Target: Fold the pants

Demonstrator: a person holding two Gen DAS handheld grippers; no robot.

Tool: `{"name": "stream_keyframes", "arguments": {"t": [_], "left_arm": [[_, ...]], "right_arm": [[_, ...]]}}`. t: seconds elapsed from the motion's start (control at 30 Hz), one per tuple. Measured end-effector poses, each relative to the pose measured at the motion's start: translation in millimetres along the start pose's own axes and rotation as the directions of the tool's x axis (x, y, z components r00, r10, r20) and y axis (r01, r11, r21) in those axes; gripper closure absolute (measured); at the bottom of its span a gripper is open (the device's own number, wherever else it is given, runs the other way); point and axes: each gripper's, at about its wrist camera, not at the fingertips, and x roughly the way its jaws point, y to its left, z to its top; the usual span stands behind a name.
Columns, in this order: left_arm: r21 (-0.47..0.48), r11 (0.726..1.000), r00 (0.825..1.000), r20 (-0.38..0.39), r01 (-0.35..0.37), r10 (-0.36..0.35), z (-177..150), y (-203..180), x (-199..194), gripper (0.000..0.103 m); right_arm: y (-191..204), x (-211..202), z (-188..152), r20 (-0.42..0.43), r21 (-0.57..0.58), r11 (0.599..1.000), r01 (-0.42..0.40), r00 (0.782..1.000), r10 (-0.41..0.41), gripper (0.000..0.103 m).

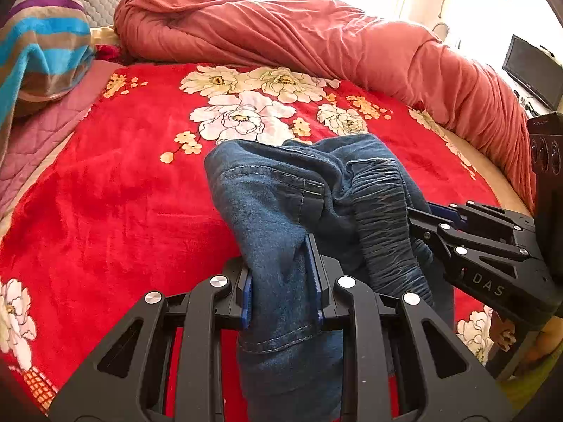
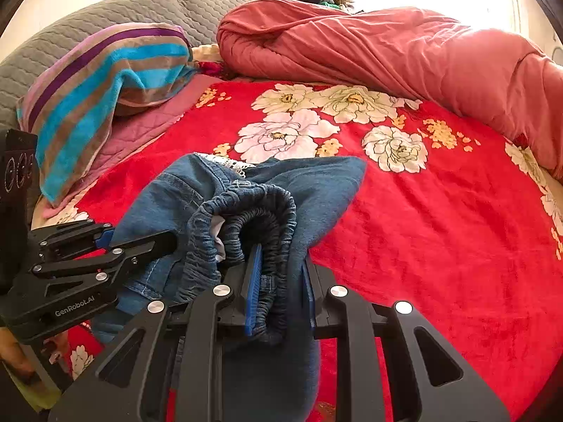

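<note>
The blue denim pants (image 1: 278,197) hang bunched between both grippers above a red floral blanket (image 1: 116,190). My left gripper (image 1: 283,274) is shut on a hemmed denim part. The right gripper (image 1: 422,218) enters from the right, clamped on the elastic waistband (image 1: 383,211). In the right wrist view, my right gripper (image 2: 281,281) is shut on the gathered waistband (image 2: 260,211) of the pants (image 2: 316,193). The left gripper (image 2: 140,242) holds the denim at the left.
A rolled salmon-red quilt (image 1: 316,35) lies along the far and right side of the bed. A striped towel over a pillow (image 2: 105,81) sits at the far left, with grey pillows (image 2: 105,10) behind. A dark monitor (image 1: 531,70) stands at the right.
</note>
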Motion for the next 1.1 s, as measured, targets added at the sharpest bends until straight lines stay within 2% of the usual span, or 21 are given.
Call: {"name": "stream_keyframes", "arguments": {"t": [0.4,0.67,0.83,1.1], "left_arm": [[0.000,1.000,1.000,-0.021,-0.019,0.019,-2.6,2.1,10.3,0.084],[0.000,0.999,0.998,-0.040,-0.041,0.041,-6.8,5.4,17.8,0.077],[-0.004,0.999,0.997,-0.057,-0.046,0.045,-8.8,9.3,22.7,0.073],[-0.012,0.999,0.998,-0.059,-0.040,0.039,-9.4,11.6,22.4,0.070]], "right_arm": [[-4.3,10.7,-4.0,-0.022,0.005,0.999,0.054,0.998,-0.054,0.079],[-13.5,22.6,-9.8,-0.069,0.000,0.991,0.131,0.989,-0.130,0.062],[-17.8,29.0,-12.6,-0.090,0.018,0.991,0.134,0.987,-0.132,0.057],[-20.6,28.1,-11.6,-0.093,0.043,0.991,0.123,0.989,-0.119,0.055]]}}
